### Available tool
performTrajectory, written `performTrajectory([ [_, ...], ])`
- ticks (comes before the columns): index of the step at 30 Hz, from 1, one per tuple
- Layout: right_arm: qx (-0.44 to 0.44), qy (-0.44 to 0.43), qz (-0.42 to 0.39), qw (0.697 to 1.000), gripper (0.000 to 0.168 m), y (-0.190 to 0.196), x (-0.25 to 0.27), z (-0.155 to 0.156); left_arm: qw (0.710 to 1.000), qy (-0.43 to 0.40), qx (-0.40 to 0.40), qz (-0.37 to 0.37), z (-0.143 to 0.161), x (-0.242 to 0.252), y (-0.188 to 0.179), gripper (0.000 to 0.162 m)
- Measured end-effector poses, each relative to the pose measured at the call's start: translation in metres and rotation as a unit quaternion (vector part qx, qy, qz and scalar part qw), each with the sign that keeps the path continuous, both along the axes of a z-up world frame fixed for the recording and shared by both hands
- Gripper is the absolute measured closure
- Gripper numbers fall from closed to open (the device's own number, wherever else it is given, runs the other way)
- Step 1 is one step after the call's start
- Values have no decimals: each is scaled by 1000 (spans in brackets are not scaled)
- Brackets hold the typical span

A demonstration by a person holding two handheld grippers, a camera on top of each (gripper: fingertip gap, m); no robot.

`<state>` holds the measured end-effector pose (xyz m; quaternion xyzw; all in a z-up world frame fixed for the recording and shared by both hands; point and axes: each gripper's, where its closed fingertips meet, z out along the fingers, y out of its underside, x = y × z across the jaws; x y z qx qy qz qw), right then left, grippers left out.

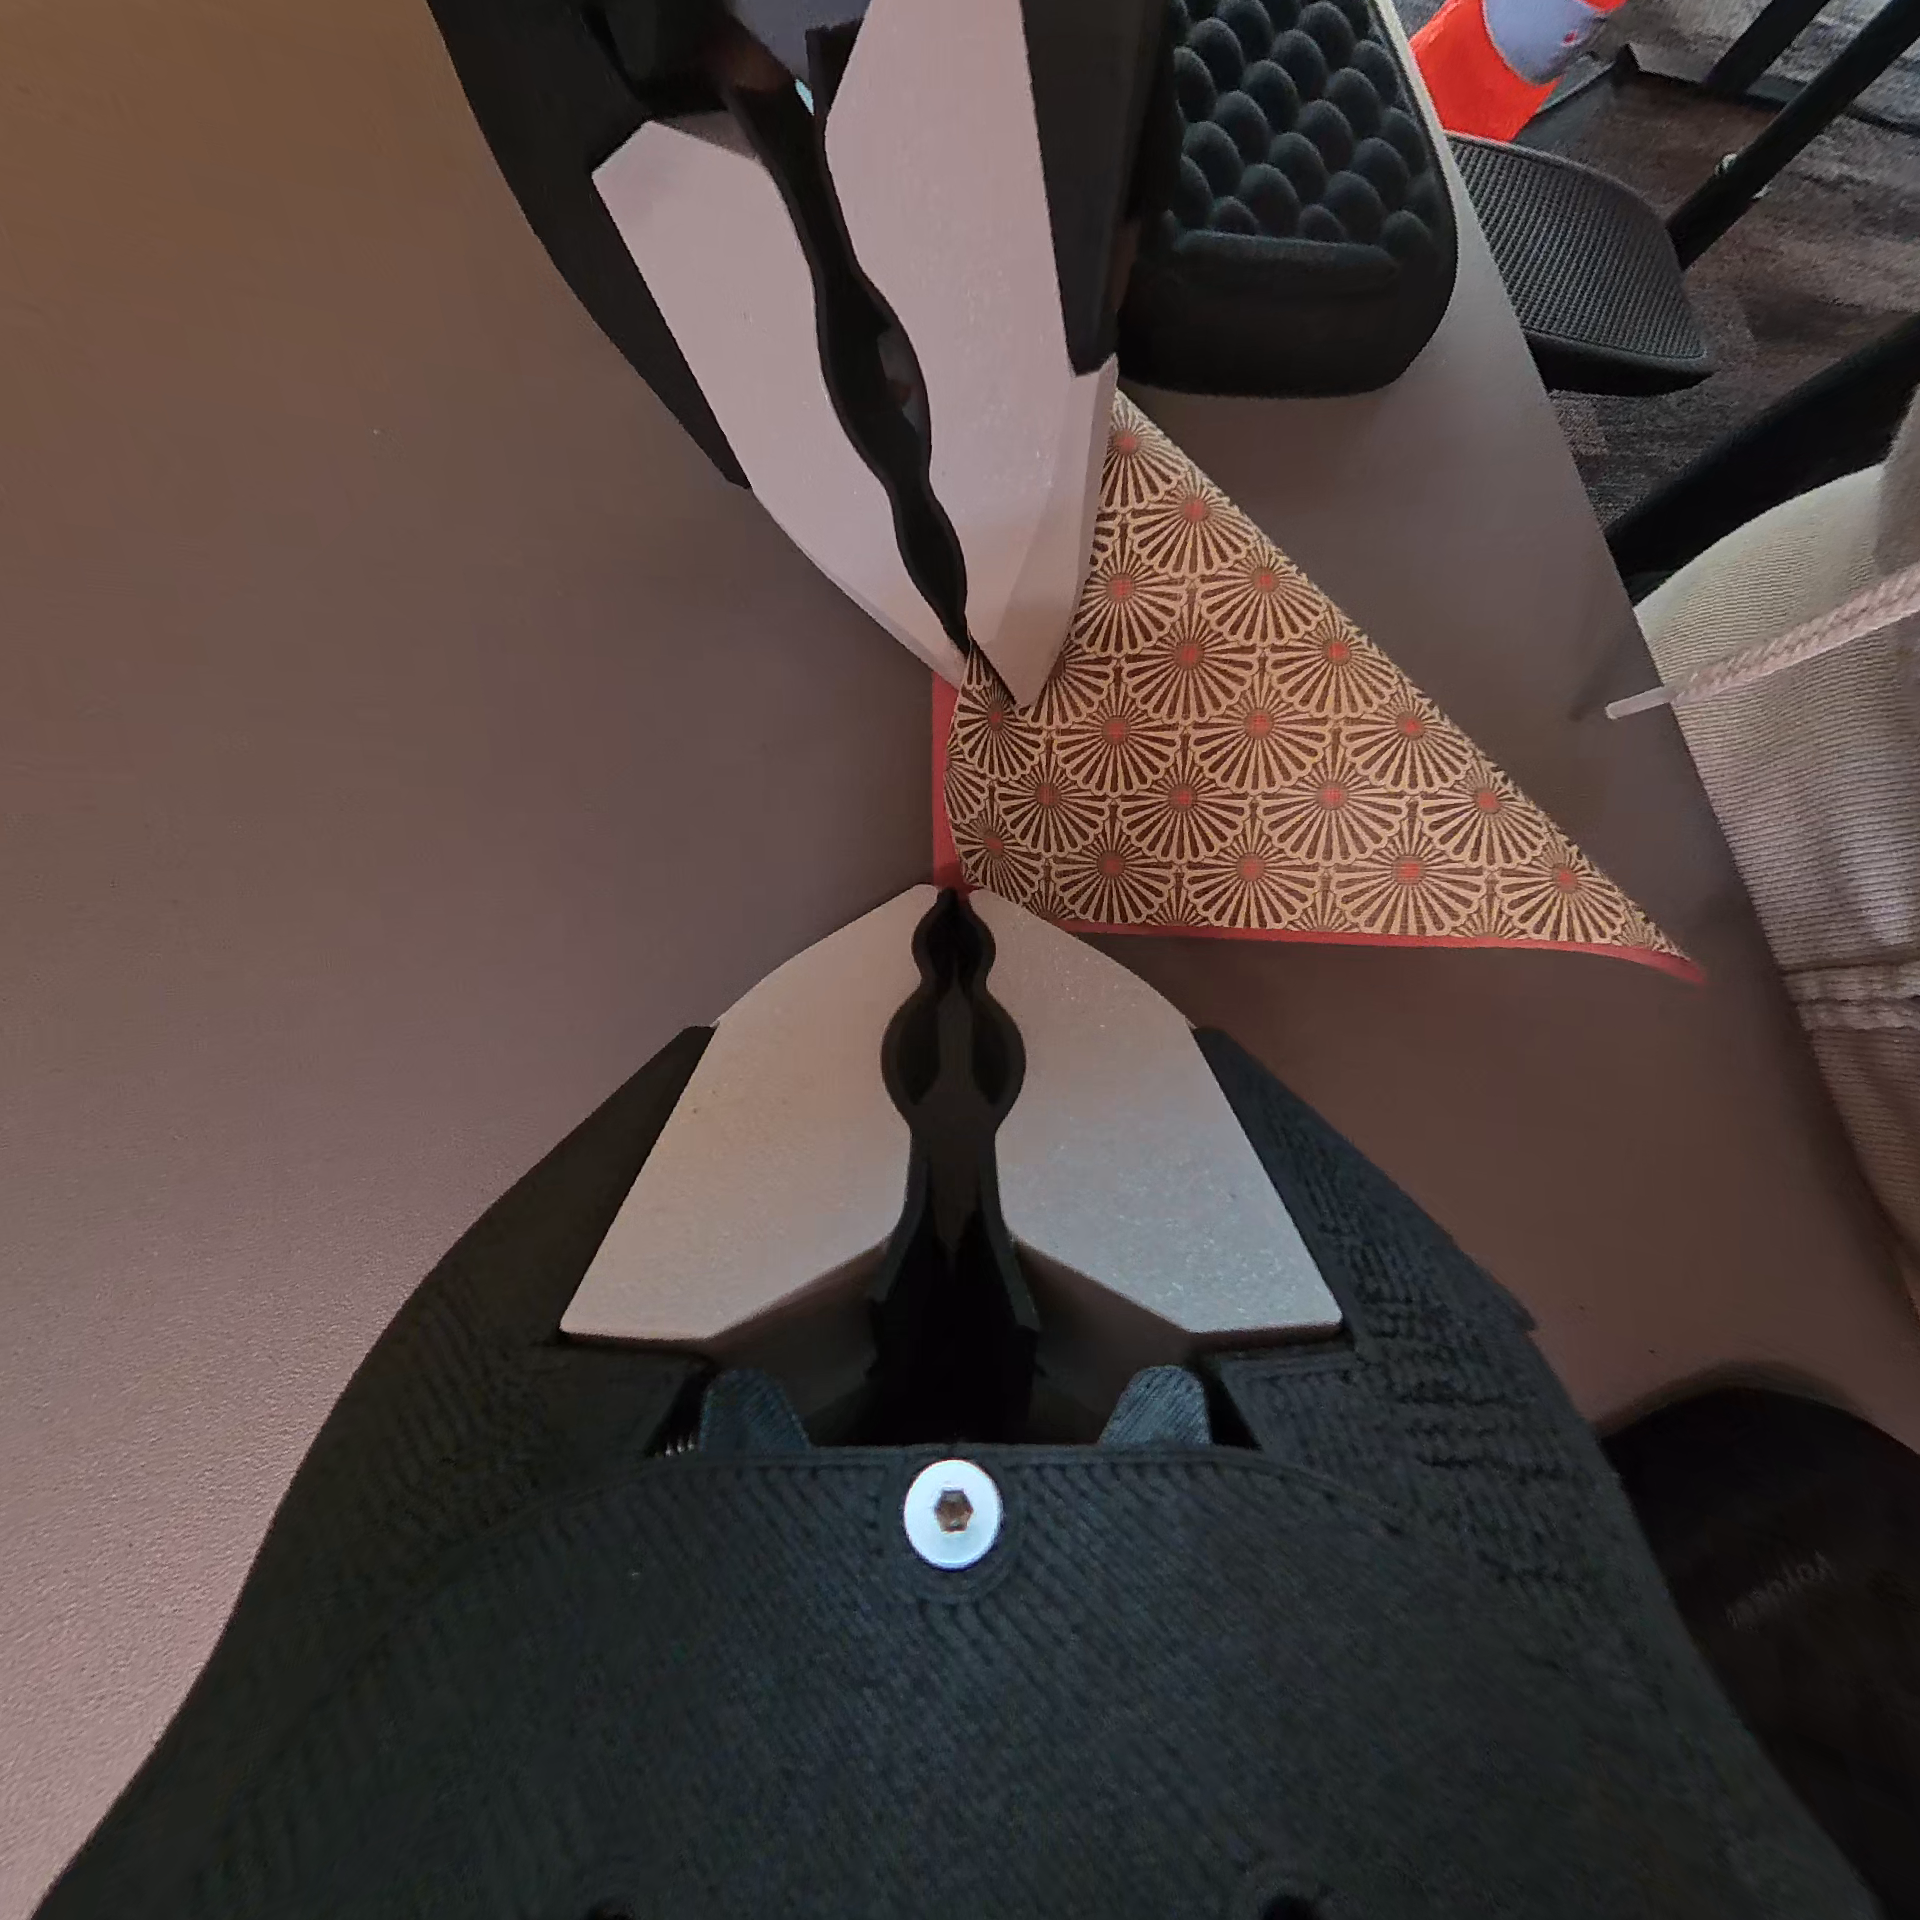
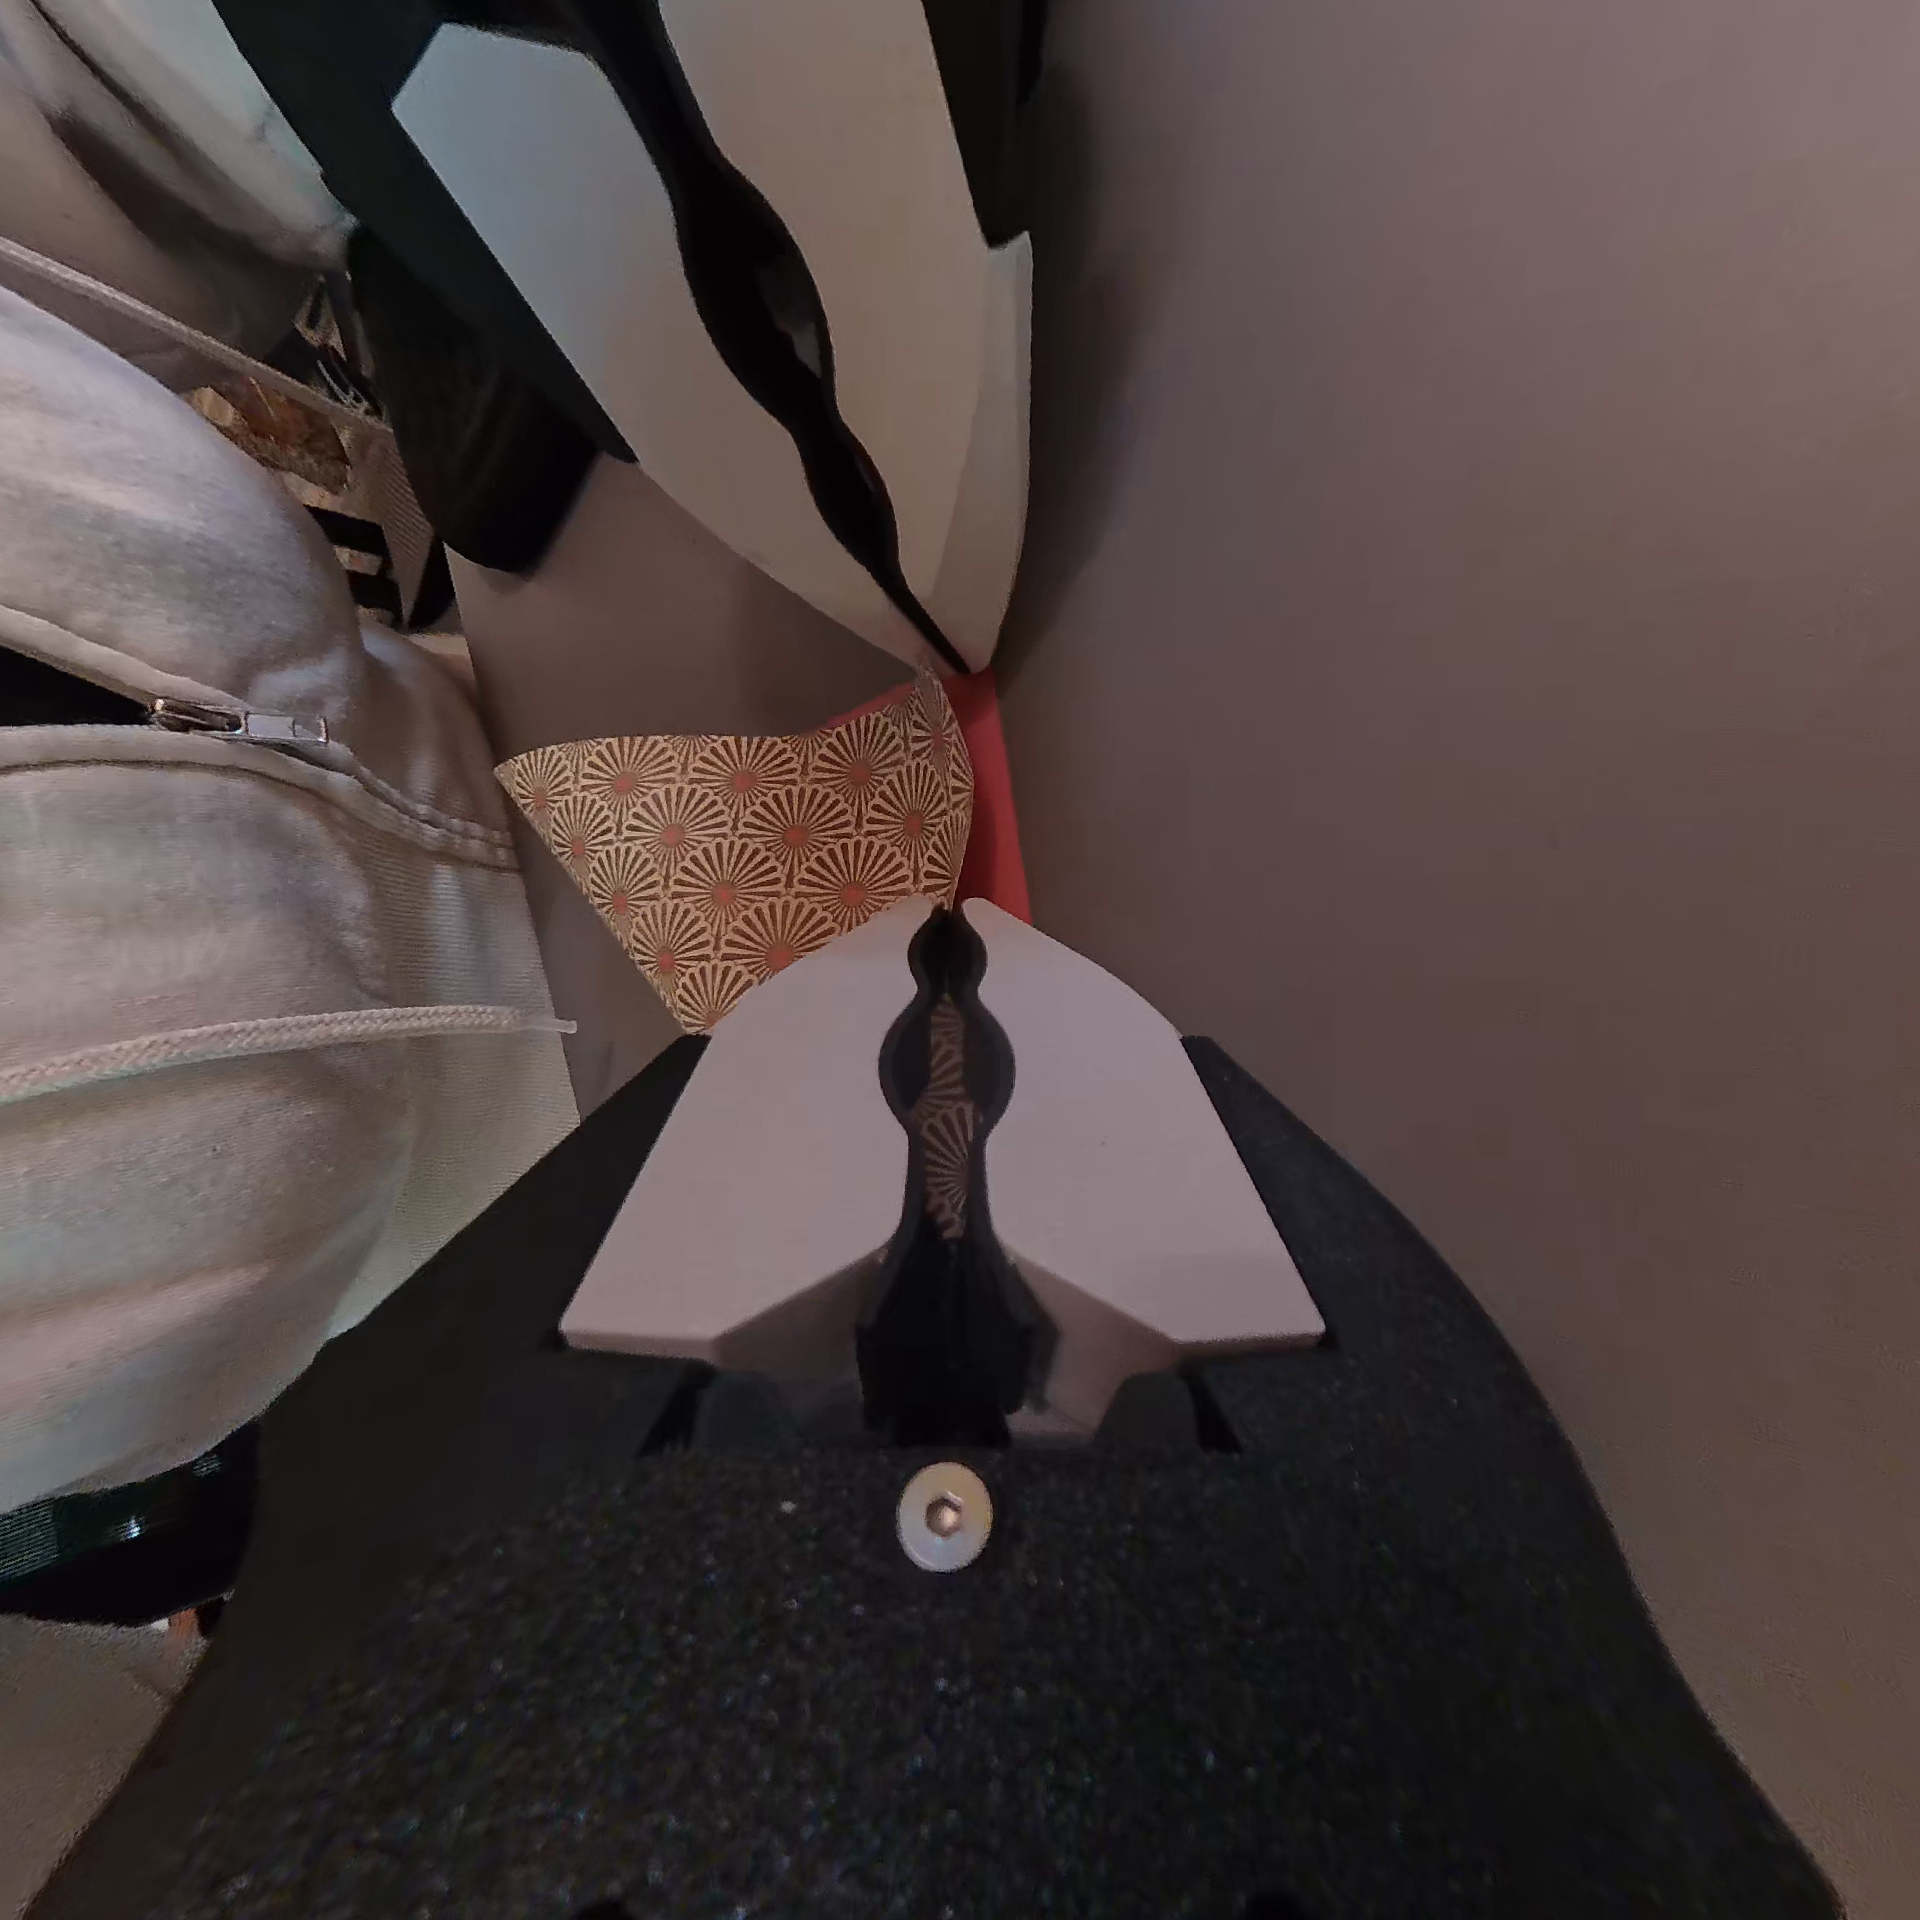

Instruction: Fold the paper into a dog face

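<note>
The paper (image 1: 1247, 748) is folded into a triangle, brown and cream fan pattern on top, with a red underside showing along two edges. It lies on the grey table (image 1: 416, 727) near its right edge. My left gripper (image 1: 951, 902) is shut, with its tips touching the triangle's near left corner; no paper shows between its fingers. My right gripper (image 2: 951, 914) is shut on the paper (image 2: 748, 831), and the pattern shows in the gap between its fingers. It also shows in the left wrist view (image 1: 982, 670), reaching in from above onto the paper's left edge. The left gripper (image 2: 961, 660) faces it in the right wrist view.
A black foam-padded case (image 1: 1288, 187) lies on the table just behind the paper. A person in a light hooded jacket (image 2: 208, 935) sits at the table's edge beside the paper. Beyond the table are an orange cone (image 1: 1496, 62) and a black chair (image 1: 1558, 270). Left tips to right tips: about 4 cm. The black foam-padded case (image 1: 1288, 187) lies around 15 cm away from my right fingertips.
</note>
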<state>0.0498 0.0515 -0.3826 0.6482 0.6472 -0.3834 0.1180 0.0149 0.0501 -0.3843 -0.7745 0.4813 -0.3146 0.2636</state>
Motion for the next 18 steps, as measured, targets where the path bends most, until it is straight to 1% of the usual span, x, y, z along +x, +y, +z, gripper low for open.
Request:
performTrajectory([
  [7, 3, -9, 15, 1000, 168, -3, 0, 0, 1000, 1, 3, 0, 0, 0, 0, 161],
  [18, 7, -14, 11, 1000, 168, -4, -1, 0, 1000, 2, 4, 0, 0, 0, 0, 162],
])
